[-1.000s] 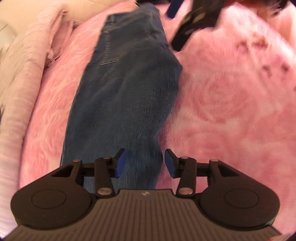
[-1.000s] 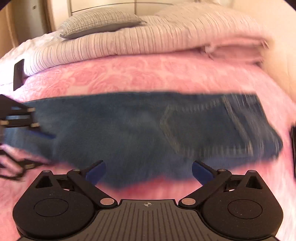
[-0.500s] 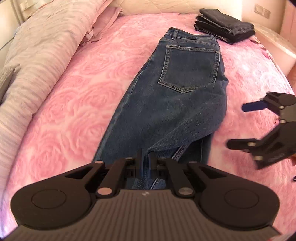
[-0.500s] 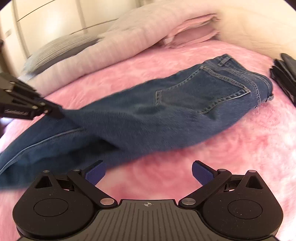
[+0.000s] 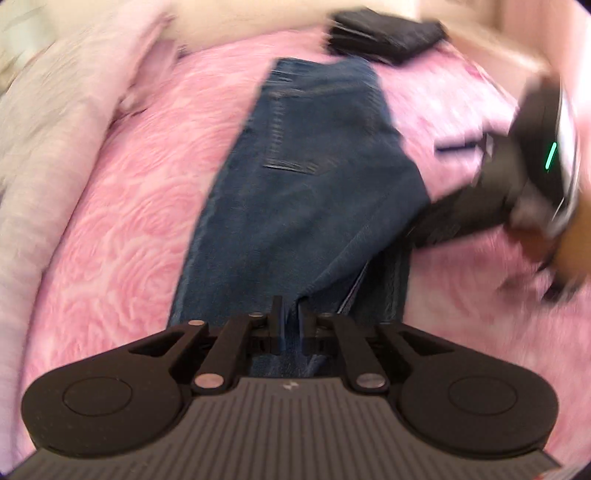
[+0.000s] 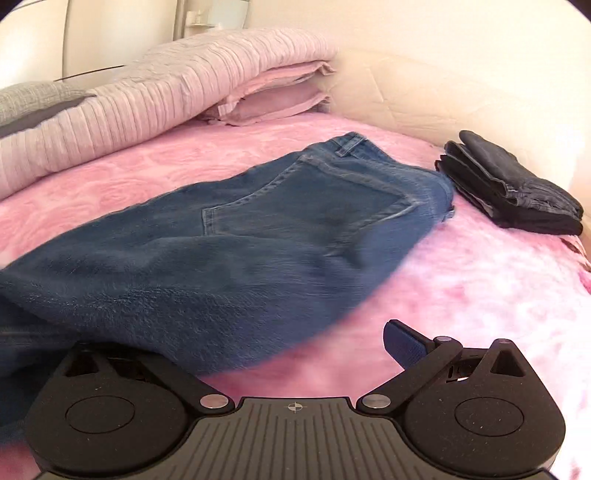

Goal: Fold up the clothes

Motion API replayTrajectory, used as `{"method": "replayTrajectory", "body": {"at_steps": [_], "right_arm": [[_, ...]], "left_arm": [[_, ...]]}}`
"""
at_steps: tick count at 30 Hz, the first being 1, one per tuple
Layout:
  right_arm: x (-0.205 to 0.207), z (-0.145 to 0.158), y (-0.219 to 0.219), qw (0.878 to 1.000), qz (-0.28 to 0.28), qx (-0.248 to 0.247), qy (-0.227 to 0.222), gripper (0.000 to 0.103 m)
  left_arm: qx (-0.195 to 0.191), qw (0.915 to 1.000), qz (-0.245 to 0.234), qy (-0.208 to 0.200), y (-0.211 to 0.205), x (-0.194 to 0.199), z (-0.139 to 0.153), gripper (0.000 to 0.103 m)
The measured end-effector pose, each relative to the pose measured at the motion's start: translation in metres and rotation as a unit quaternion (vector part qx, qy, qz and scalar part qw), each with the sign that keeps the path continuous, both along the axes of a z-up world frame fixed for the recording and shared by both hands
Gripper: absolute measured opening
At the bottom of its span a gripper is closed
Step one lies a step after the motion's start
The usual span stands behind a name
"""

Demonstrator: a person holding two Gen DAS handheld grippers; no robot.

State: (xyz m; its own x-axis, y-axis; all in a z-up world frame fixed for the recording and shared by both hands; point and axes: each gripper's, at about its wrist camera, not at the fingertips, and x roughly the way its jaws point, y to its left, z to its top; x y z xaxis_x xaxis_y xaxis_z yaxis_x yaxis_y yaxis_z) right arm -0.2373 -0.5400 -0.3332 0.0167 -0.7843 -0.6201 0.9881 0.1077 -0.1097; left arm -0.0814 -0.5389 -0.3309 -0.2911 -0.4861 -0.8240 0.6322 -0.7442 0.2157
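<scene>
Blue jeans point(image 5: 295, 192) lie lengthwise on the pink bedspread point(image 5: 122, 206), folded leg on leg, back pocket up, waistband at the far end. My left gripper point(image 5: 287, 319) is shut on the leg fabric at the near end. The jeans also show in the right wrist view point(image 6: 258, 236). My right gripper point(image 6: 295, 343) is open beside the jeans' mid-edge; its left finger is hidden under the denim, its right fingertip point(image 6: 400, 343) is over the bedspread point(image 6: 461, 288). The right gripper also shows blurred in the left wrist view point(image 5: 517, 177).
A stack of folded dark clothes point(image 6: 509, 192) sits at the far right of the bed, also in the left wrist view point(image 5: 384, 33). A folded striped duvet and pillows point(image 6: 147, 96) line the left side. A pale headboard point(image 6: 424, 74) stands behind.
My left gripper closed on the jeans' leg and lifted it slightly. My right gripper moved in to the jeans' edge, its left finger now under the fabric.
</scene>
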Motion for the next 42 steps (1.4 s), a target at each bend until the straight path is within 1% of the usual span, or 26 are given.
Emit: {"method": "replayTrajectory", "body": {"at_steps": [1,3,5,6,8,10,12,13,14,15,17,18,20,22,24,26,27,29,31,33,35,36,38,39,41,42], "right_arm": [[-0.010,0.005,0.007,1.000,0.005,0.001,0.010,0.102],[-0.025,0.011,0.024,0.999,0.002,-0.002,0.052,0.102],[-0.047,0.013,0.033,0.996,-0.038,0.012,0.080,0.102],[-0.061,0.013,0.034,0.995,-0.061,0.031,0.067,0.102],[-0.079,0.017,0.039,0.996,-0.070,0.049,0.032,0.102],[-0.074,0.023,0.048,0.998,-0.033,0.039,0.028,0.102],[-0.064,0.026,0.054,0.999,-0.002,0.041,0.009,0.102],[-0.058,0.026,0.057,0.999,0.013,0.042,-0.002,0.102],[-0.049,0.025,0.057,0.999,0.030,0.042,-0.012,0.102],[-0.039,0.023,0.054,0.998,0.044,0.041,-0.018,0.102],[-0.020,0.020,0.045,0.997,0.062,0.036,-0.029,0.102],[-0.012,0.020,0.038,0.997,0.060,0.027,-0.034,0.102],[0.000,0.018,0.020,0.998,0.042,0.011,-0.047,0.102],[0.008,0.014,-0.001,0.998,0.021,0.006,-0.057,0.102],[0.015,0.005,-0.017,0.999,0.015,0.006,-0.039,0.102],[0.015,-0.004,-0.028,1.000,0.012,0.002,0.009,0.102],[0.009,-0.004,-0.029,1.000,0.003,-0.001,0.031,0.102],[-0.012,0.005,-0.020,0.999,0.004,-0.007,0.042,0.102],[-0.023,0.012,-0.004,0.998,0.021,-0.014,0.061,0.102],[-0.030,0.016,0.011,0.996,0.034,-0.012,0.080,0.102],[-0.040,0.013,0.011,0.998,0.017,0.027,0.059,0.102],[-0.043,0.012,0.009,0.998,0.006,0.045,0.043,0.102],[-0.038,0.010,0.006,0.997,0.004,0.067,0.048,0.102],[-0.032,0.009,0.007,0.995,0.016,0.073,0.062,0.102],[-0.021,0.003,0.019,0.989,0.072,0.042,0.123,0.102],[-0.026,0.004,0.024,0.989,0.076,0.034,0.124,0.102]], "left_arm": [[-0.007,0.9998,-0.014,-0.012,0.006,-0.006,-0.004,0.008],[-0.023,0.9985,-0.037,-0.034,0.018,-0.016,-0.012,0.012],[-0.039,0.9959,-0.061,-0.056,0.029,-0.026,-0.020,0.019],[-0.046,0.9941,-0.072,-0.067,0.035,-0.031,-0.024,0.021],[-0.071,0.9882,-0.102,-0.089,0.047,-0.042,-0.030,0.023],[-0.101,0.9797,-0.135,-0.109,0.054,-0.053,-0.036,0.029],[-0.109,0.9760,-0.149,-0.115,0.050,-0.062,-0.040,0.030],[-0.106,0.9768,-0.150,-0.111,0.045,-0.066,-0.039,0.028],[-0.096,0.9819,-0.133,-0.095,0.037,-0.066,-0.034,0.011],[-0.086,0.9875,-0.110,-0.073,0.027,-0.066,-0.026,0.005],[-0.066,0.9962,-0.049,-0.028,0.006,-0.058,-0.009,0.005],[-0.058,0.9977,-0.031,-0.012,-0.002,-0.052,-0.002,0.004],[-0.046,0.9989,-0.006,0.013,-0.013,-0.041,0.008,0.004],[-0.041,0.9989,-0.004,0.023,-0.018,-0.035,0.014,0.003],[-0.045,0.9987,-0.007,0.023,-0.016,-0.032,0.016,0.003],[-0.050,0.9985,-0.013,0.018,-0.011,-0.032,0.015,0.003],[-0.054,0.9983,-0.021,0.011,-0.007,-0.033,0.013,0.004],[-0.064,0.9964,-0.054,-0.012,0.002,-0.040,0.003,0.007],[-0.076,0.9915,-0.097,-0.042,0.018,-0.050,-0.012,0.009],[-0.087,0.9838,-0.137,-0.077,0.034,-0.059,-0.027,0.009],[-0.101,0.9740,-0.166,-0.117,0.044,-0.066,-0.043,0.009],[-0.106,0.9719,-0.167,-0.128,0.046,-0.066,-0.046,0.009],[-0.106,0.9722,-0.156,-0.139,0.044,-0.064,-0.049,0.009],[-0.101,0.9740,-0.147,-0.140,0.040,-0.061,-0.048,0.009],[-0.091,0.9773,-0.129,-0.141,0.034,-0.056,-0.046,0.009],[-0.077,0.9812,-0.119,-0.130,0.030,-0.052,-0.043,0.009]]}}
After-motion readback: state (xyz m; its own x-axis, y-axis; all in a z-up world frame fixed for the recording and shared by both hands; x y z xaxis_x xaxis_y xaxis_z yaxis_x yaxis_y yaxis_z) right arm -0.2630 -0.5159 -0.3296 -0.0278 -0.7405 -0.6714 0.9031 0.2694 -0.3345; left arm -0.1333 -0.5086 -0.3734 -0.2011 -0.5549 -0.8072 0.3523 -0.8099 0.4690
